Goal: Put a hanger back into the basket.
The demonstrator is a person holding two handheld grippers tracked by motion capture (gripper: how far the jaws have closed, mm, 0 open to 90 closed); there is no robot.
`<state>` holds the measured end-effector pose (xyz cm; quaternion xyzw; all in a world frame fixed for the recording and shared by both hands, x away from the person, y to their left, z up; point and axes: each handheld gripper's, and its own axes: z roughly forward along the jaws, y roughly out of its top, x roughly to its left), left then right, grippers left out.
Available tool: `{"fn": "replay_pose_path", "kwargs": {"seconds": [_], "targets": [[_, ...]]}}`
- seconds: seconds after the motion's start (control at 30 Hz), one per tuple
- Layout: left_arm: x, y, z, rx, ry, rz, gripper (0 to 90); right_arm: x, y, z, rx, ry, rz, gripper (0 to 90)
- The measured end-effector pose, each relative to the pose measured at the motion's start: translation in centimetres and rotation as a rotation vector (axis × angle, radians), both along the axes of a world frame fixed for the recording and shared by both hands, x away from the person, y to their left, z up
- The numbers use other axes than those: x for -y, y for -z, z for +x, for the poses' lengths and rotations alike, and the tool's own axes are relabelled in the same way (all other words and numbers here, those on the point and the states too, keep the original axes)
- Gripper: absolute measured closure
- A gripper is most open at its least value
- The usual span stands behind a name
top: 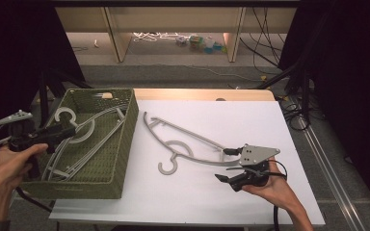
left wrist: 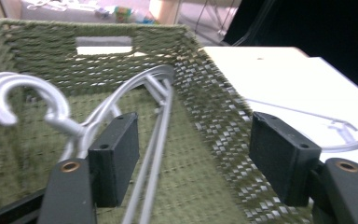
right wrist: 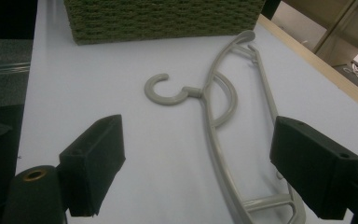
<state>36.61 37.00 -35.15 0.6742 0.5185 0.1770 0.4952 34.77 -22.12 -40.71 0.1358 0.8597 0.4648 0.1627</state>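
Both grippers wide open, empty; hangers apparently loose in basket.

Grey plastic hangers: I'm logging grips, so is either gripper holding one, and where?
Neither. The left gripper stands open over the hangers in the green woven basket; the right gripper is open around the grey plastic hanger on the table.

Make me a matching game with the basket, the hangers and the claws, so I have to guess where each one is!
Things:
1. green basket
2. hanger on the table
3. hangers in the basket
4. right claw

Places:
A. lying inside the woven walls
B. open, at the end of the hanger on the white table
C. at the table's left edge
D. flat on the white surface, hook toward the person

Pairs: 1-C, 2-D, 3-A, 4-B
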Motion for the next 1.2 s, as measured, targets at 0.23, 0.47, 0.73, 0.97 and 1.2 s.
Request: {"fn": "replay_pose_path", "kwargs": {"seconds": [0.23,0.47,0.73,0.97,1.2], "targets": [[0.9,-1.5,-2.7,0.092,-0.003,-0.02,28.8,-0.1,0.0,0.0,0.0,0.002,0.003,18.5],[4.4,-2.1,-5.7,0.101,0.076,-0.051,26.1,0.0,0.1,0.0,-0.003,0.005,0.001,18.5],[8.7,-1.0,-6.0,0.076,0.209,-0.062,24.8,-0.3,0.2,0.0,0.002,-0.003,-0.001,18.4],[11.8,-0.6,-6.0,0.101,0.263,-0.093,23.2,-0.4,0.2,0.1,-0.001,-0.004,0.002,18.4],[15.6,0.5,-7.1,0.078,0.347,-0.113,22.0,-0.5,0.4,0.3,-0.001,-0.011,0.005,18.1]]}}
